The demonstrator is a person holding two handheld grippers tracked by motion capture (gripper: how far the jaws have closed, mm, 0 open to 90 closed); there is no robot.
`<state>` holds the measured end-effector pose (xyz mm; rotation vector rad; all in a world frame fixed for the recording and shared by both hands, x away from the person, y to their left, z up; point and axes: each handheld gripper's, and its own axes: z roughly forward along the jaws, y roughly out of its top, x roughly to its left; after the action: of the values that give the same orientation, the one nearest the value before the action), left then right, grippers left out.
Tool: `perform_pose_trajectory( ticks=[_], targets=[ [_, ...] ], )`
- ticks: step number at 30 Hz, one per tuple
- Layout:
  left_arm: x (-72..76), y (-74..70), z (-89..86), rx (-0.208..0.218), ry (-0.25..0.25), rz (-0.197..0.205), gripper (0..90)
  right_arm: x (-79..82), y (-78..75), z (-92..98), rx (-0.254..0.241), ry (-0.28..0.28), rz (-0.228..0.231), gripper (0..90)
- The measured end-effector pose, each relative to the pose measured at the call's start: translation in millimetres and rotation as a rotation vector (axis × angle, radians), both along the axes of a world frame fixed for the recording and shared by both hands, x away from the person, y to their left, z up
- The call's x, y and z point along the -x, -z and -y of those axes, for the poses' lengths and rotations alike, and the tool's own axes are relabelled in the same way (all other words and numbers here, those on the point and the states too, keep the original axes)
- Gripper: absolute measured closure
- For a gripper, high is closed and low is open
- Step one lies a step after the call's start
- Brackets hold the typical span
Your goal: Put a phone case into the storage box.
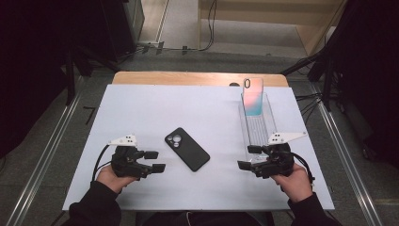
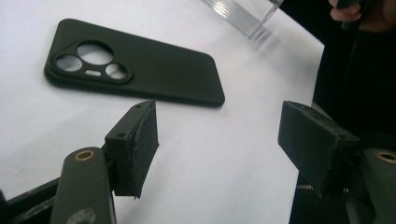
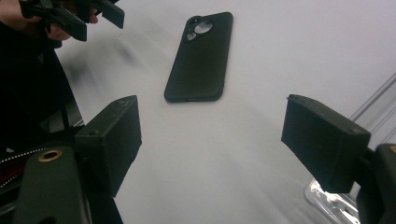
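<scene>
Near the counter's (image 1: 141, 108) front edge, the left hand-held gripper (image 1: 155, 161) and right hand-held gripper (image 1: 248, 157) point inward at each other, jaws spread wide and empty. Between them, slightly farther back, a black phone case (image 1: 187, 149) lies flat, bare white surface all around it. At far right, a pink-and-blue phone case (image 1: 252, 97) stands upright in a clear rack (image 1: 261, 129).

both grippers, left (image 1: 159, 161) and right (image 1: 246, 157), held low, fingers apart.
</scene>
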<state>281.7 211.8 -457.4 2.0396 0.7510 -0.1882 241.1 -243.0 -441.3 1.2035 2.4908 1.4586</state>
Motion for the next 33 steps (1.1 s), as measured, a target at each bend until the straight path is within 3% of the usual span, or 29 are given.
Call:
perform_pose_trajectory(
  ticks=[14, 24, 33],
  targets=[
    [0.6, -1.1, -4.6, 0.004, -0.008, 0.009, 25.9, -1.0, 3.0, -6.4, 0.011, 0.002, -0.02, 18.0],
    [1.7, -2.0, -5.7, 0.001, -0.022, 0.016, 26.0, -18.7, -5.6, -25.8, 0.026, 0.062, -0.021, 17.9],
    [2.4, -2.8, -6.7, -0.005, -0.034, 0.024, 26.0, -34.4, -12.2, -46.9, 0.049, 0.054, -0.006, 17.6]
  ],
)
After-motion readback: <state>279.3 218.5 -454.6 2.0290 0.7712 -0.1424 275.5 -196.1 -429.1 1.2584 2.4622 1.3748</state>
